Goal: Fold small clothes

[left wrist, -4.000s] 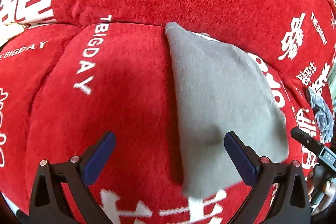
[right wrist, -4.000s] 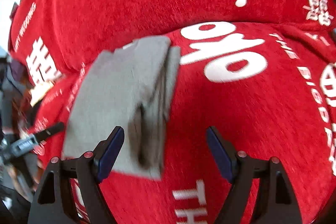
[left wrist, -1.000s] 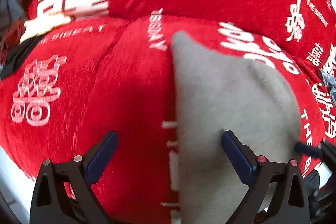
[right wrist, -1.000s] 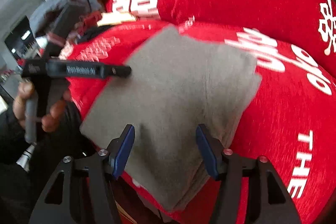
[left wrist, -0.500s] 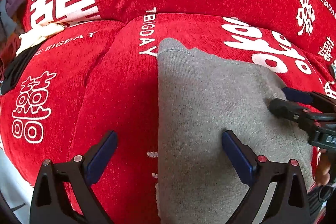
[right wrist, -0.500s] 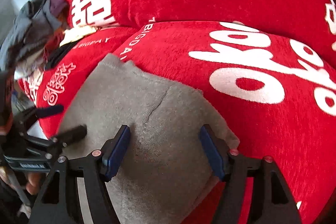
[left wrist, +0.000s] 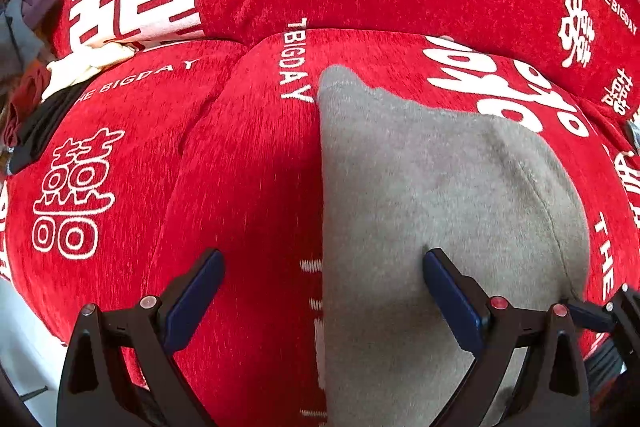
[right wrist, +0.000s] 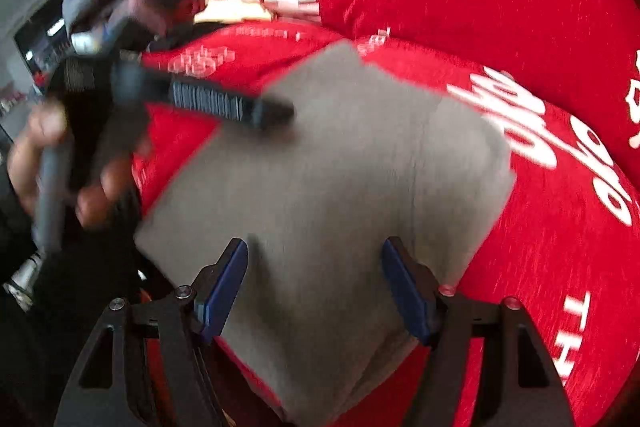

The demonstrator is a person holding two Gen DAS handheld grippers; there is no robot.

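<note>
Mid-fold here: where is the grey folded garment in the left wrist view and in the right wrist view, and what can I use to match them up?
Left wrist: grey folded garment fills the lower right, under the right finger.
Right wrist: it fills the centre, between both fingers.
Shared landmark: the cream cloth on the red sofa cover, upper left in both views.
</note>
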